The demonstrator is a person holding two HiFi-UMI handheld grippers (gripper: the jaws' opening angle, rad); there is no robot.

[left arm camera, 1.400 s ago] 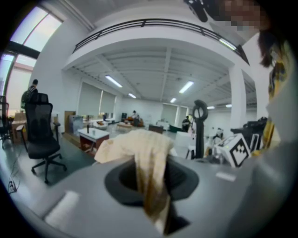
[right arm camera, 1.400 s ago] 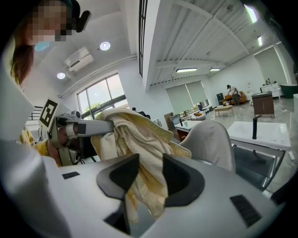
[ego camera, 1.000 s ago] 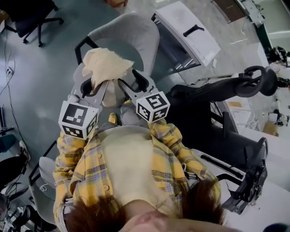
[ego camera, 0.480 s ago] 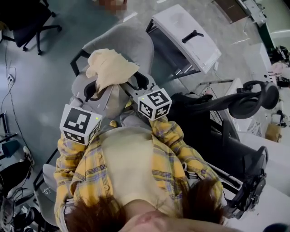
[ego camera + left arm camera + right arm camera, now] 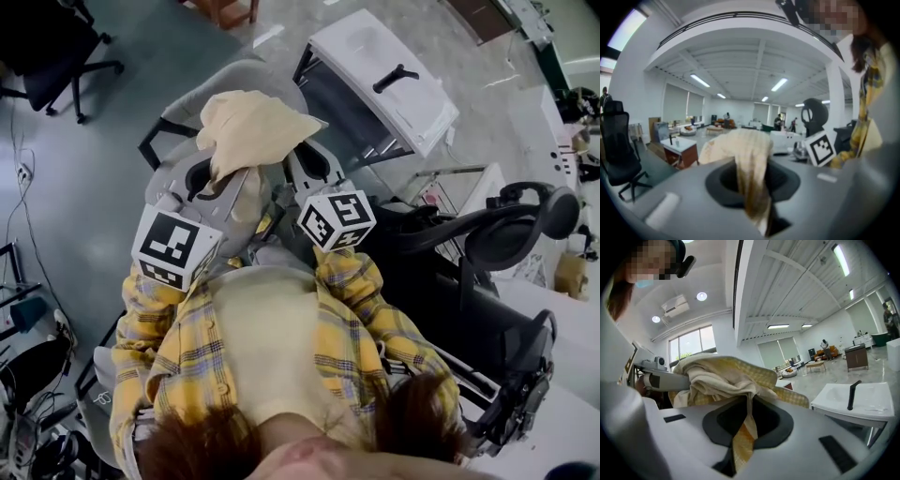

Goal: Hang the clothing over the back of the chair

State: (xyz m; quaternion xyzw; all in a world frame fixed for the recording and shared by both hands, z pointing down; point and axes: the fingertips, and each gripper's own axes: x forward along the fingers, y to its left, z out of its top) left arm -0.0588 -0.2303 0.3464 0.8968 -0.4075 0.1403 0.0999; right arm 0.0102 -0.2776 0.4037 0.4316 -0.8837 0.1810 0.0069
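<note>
A cream and yellow checked piece of clothing [image 5: 253, 127] hangs bunched between both grippers, above the grey chair [image 5: 246, 73] in the head view. My left gripper [image 5: 217, 173] is shut on a hanging fold of the clothing [image 5: 747, 164], pinched low between its jaws [image 5: 757, 206]. My right gripper [image 5: 298, 159] has its jaws closing, and a strip of the clothing [image 5: 722, 376] is pinched between them [image 5: 740, 441]. The rest of the cloth piles over the jaw tips and hides the chair's back behind it.
A white desk with a black handle [image 5: 384, 75] stands right of the chair. A black chair with a headrest [image 5: 506, 216] is at the right, and another black office chair [image 5: 56, 37] is at the top left. The person's yellow checked shirt [image 5: 187, 356] fills the lower picture.
Both grippers have carried the clothing farther from the person, up the picture toward the chair's back. The right gripper's jaws have drawn together on the cloth.
</note>
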